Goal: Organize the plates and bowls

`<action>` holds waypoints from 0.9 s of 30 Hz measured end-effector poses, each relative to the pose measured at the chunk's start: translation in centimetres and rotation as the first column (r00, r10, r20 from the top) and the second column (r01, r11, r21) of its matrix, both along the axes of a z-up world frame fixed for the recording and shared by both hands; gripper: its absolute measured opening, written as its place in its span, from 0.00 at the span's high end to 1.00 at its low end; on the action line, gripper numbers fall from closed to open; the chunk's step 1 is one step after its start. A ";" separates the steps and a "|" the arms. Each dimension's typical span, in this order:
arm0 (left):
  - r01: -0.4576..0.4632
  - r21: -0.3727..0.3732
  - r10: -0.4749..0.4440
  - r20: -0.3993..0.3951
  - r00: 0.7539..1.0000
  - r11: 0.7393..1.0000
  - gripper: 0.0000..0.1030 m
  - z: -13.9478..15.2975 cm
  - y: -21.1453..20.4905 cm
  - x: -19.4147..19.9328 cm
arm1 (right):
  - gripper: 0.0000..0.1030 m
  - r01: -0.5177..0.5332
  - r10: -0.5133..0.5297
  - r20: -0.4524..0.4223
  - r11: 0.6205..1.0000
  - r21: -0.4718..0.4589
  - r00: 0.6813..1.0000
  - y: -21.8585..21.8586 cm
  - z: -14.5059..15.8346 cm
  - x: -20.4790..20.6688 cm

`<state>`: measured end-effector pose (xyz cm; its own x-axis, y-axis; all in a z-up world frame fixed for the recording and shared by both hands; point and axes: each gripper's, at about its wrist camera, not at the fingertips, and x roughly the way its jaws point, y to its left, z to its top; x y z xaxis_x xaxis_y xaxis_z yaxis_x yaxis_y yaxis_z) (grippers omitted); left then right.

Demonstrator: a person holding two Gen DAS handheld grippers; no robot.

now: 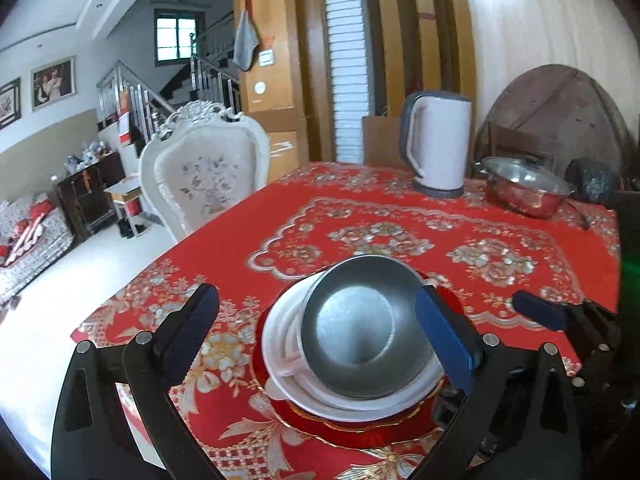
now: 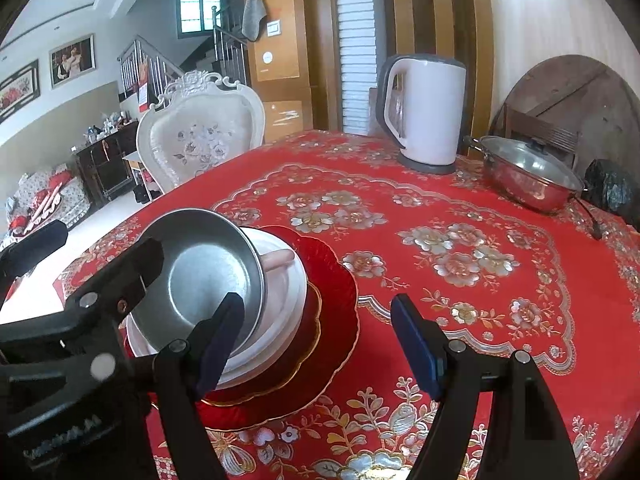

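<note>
A steel bowl lies tilted on top of white plates and bowls, which sit on a red gold-rimmed plate on the red floral tablecloth. My left gripper is open, its fingers on either side of the stack. In the right wrist view the steel bowl, the white dishes and the red plate sit at the left. My right gripper is open and empty, its left finger against the stack's near edge. The left gripper's finger shows over the bowl's rim.
A white electric kettle and a lidded steel pot stand at the table's far side. A white ornate chair stands at the table's left edge. A round wooden board leans on the wall.
</note>
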<state>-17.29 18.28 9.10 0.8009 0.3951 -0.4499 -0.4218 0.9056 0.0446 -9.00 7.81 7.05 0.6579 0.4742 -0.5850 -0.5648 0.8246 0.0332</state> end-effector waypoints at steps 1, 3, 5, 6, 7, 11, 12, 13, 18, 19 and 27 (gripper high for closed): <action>0.005 -0.002 -0.005 0.005 1.000 1.000 0.04 0.0 -0.1 -0.1 | 0.26 0.000 0.000 0.001 1.000 0.000 1.000 0.0 0.0 0.0; 0.022 -0.018 -0.022 0.005 1.000 1.000 0.04 0.1 0.0 0.0 | 0.26 0.001 -0.001 0.000 1.000 0.001 1.000 0.0 0.0 0.0; 0.030 -0.034 -0.030 -0.007 1.000 0.999 0.04 0.1 0.3 0.4 | 0.26 0.000 0.000 0.000 1.000 0.000 1.000 0.0 -0.1 0.0; 0.038 -0.049 -0.039 -0.014 0.999 0.998 0.04 0.0 0.5 0.5 | 0.26 -0.001 0.001 -0.001 1.000 0.000 1.000 0.0 -0.1 0.0; 0.037 -0.059 -0.039 -0.019 0.999 0.998 0.04 -0.1 0.7 0.7 | 0.26 -0.001 0.001 -0.001 1.000 0.003 1.000 0.0 -0.1 0.0; 0.028 -0.055 -0.030 -0.033 0.999 0.998 0.04 -0.4 0.9 1.0 | 0.26 -0.001 0.001 -0.004 1.000 0.000 1.000 0.0 -0.2 0.0; 0.027 -0.053 -0.028 -0.037 0.999 0.998 0.04 -0.4 0.9 1.0 | 0.26 0.000 0.000 -0.006 1.000 0.000 1.000 0.1 -0.2 0.0; 0.026 -0.056 -0.029 -0.041 0.999 0.998 0.04 -0.5 0.8 1.0 | 0.26 0.000 0.000 -0.008 1.000 0.000 1.000 0.1 -0.3 0.0; 0.032 -0.057 -0.034 -0.047 0.998 0.998 0.04 -0.7 0.7 1.0 | 0.26 0.003 -0.003 -0.007 1.000 -0.001 1.000 0.1 -0.3 -0.2; 0.032 -0.054 -0.034 -0.044 0.998 0.998 0.04 -0.7 0.7 0.9 | 0.26 0.003 -0.003 -0.005 1.000 -0.004 1.000 0.1 -0.3 -0.2; 0.033 -0.035 -0.034 -0.026 0.999 0.999 0.04 -0.4 0.4 0.6 | 0.26 0.001 -0.001 -0.007 1.000 -0.006 1.000 0.1 -0.5 -0.2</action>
<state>-16.70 18.65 8.69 0.8012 0.3518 -0.4841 -0.3900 0.9205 0.0235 -9.23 7.94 6.54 0.6546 0.4701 -0.5921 -0.5634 0.8255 0.0325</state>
